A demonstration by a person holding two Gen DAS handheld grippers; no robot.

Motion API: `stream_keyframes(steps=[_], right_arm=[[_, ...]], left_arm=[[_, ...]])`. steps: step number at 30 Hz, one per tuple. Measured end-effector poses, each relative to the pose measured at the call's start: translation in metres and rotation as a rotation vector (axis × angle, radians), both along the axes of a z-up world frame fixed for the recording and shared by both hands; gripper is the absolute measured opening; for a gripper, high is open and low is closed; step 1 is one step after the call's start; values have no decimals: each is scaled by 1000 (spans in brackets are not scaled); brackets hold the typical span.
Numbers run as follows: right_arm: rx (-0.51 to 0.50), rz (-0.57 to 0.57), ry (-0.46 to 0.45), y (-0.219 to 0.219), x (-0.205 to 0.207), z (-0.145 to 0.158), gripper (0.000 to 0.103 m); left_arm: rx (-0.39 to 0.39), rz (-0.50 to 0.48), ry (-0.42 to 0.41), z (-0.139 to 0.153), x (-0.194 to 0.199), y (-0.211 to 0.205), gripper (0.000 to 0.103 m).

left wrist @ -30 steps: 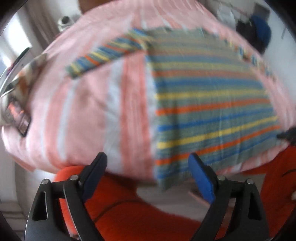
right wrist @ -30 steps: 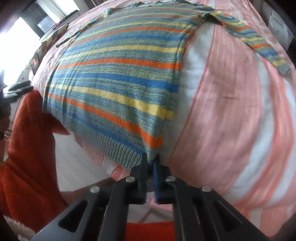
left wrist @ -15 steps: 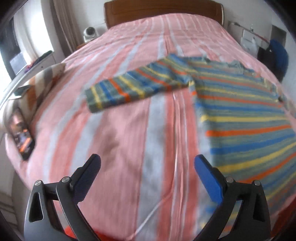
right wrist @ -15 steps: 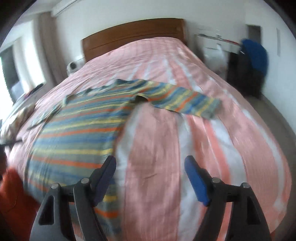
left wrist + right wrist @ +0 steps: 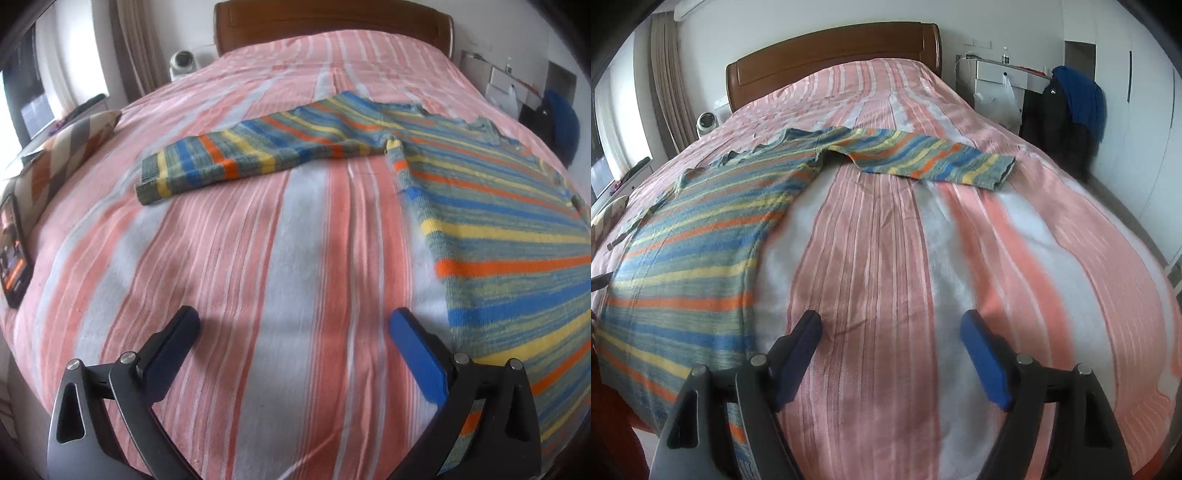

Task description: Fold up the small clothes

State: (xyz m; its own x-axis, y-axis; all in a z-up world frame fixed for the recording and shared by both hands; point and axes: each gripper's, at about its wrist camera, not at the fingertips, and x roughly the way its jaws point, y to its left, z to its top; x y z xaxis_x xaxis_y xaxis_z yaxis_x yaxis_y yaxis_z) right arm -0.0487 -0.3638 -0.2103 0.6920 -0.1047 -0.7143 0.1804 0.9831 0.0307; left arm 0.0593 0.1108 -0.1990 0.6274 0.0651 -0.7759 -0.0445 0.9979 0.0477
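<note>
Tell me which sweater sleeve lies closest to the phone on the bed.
The sleeve spread toward the left of the left wrist view. Its cuff points at the phone by the bed's left edge; the other sleeve stretches toward the opposite side.

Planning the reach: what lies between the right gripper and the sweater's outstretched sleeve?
Only bare striped bedspread between the right gripper and the sleeve, per the right wrist view.

No text, label or number can be read anywhere
</note>
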Motion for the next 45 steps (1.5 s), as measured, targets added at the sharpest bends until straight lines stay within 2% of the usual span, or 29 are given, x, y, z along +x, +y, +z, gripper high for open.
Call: stream_keyframes(steps=[6, 11, 13, 16, 18, 21, 23, 24, 25, 26, 29, 45], right_arm=[[24, 11, 5, -3, 0, -6, 84], [16, 15, 7, 0, 0, -6, 86], [16, 17, 8, 0, -1, -7, 87], [4, 21, 12, 2, 0, -9, 89], [-11, 24, 19, 6, 2, -10, 92], [-29, 23, 22, 9, 3, -12, 94], [-35, 21, 21, 10, 3, -13, 95], [-34, 21, 22, 10, 3, -13, 95], [-33, 21, 25, 10, 4, -14, 96], [-32, 20, 27, 10, 5, -14, 97], [-37, 11, 36, 12, 7, -14, 99], [-56, -13, 54, 16, 14, -16, 103]], left_arm=[[34, -2, -7, 4, -2, -3, 103], [-12, -128, -79, 29, -2, -13, 103], [-29, -178, -96, 41, 10, -12, 103], [-36, -195, -99, 45, 34, -6, 103], [-47, -157, -79, 36, 58, 6, 103], [-69, -72, -114, 30, 84, 23, 103], [-24, -46, -113, 22, 102, 25, 103], [9, -37, -94, 16, 109, 24, 103], [57, -20, -31, 2, 120, 23, 103], [50, -25, 23, -10, 129, 23, 103], [36, -20, -7, -7, 124, 25, 103], [35, -19, -3, -8, 124, 25, 103]])
